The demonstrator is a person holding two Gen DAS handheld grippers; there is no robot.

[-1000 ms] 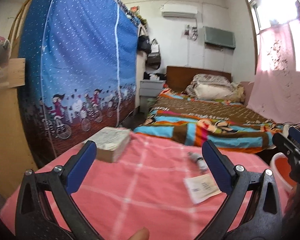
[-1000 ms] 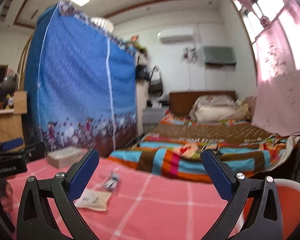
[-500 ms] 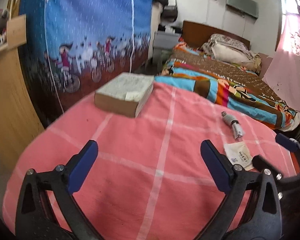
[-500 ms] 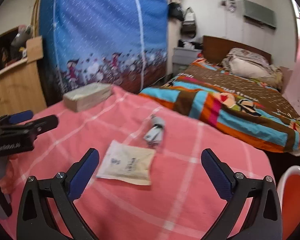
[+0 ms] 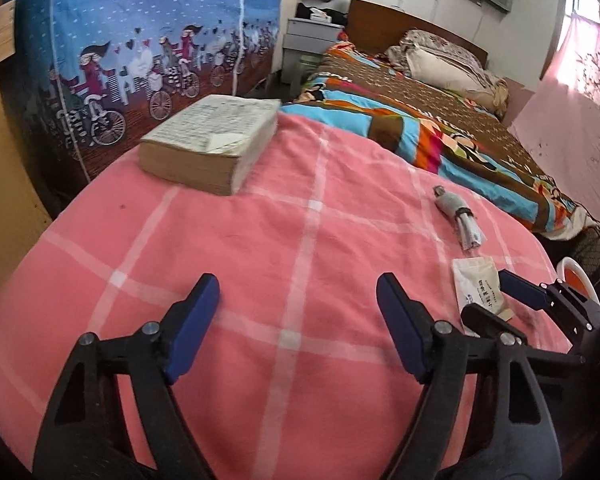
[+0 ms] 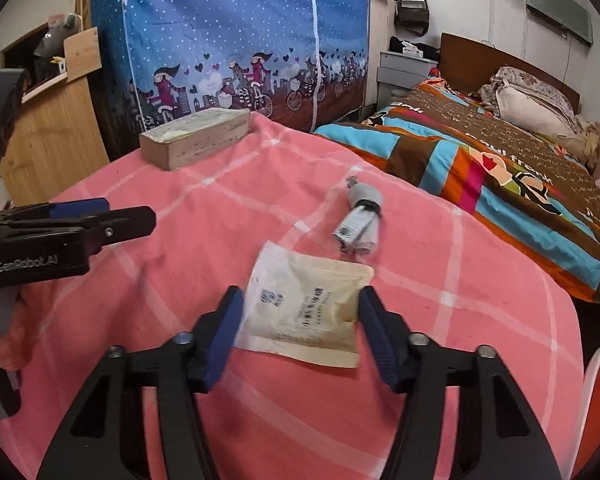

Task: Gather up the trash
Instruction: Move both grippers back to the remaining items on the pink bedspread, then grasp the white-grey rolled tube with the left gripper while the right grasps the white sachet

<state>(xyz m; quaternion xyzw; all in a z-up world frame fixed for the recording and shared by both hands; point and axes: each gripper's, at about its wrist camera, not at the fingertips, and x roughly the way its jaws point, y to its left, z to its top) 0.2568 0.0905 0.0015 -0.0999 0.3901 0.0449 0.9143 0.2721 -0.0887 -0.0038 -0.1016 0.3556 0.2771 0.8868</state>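
A flat cream paper packet point(image 6: 306, 306) lies on the pink checked tablecloth point(image 6: 228, 216). My right gripper point(image 6: 300, 330) is open, low over the cloth, its fingers on either side of the packet's near end. A grey rolled-up wrapper point(image 6: 360, 222) lies just beyond it. In the left wrist view the packet point(image 5: 480, 290) and wrapper point(image 5: 460, 220) sit at the right, with the right gripper point(image 5: 500, 304) at the packet. My left gripper point(image 5: 298, 326) is open and empty over bare cloth.
A thick old book point(image 5: 212, 144) lies at the table's far left corner. A red bin with a white rim point(image 6: 598, 404) stands off the table's right edge. A bed point(image 6: 500, 160) and a blue fabric wardrobe point(image 6: 228, 40) stand behind.
Both grippers have tilted down and moved lower toward the table. My right gripper has closed in on the packet, and its fingers now stand narrower around it.
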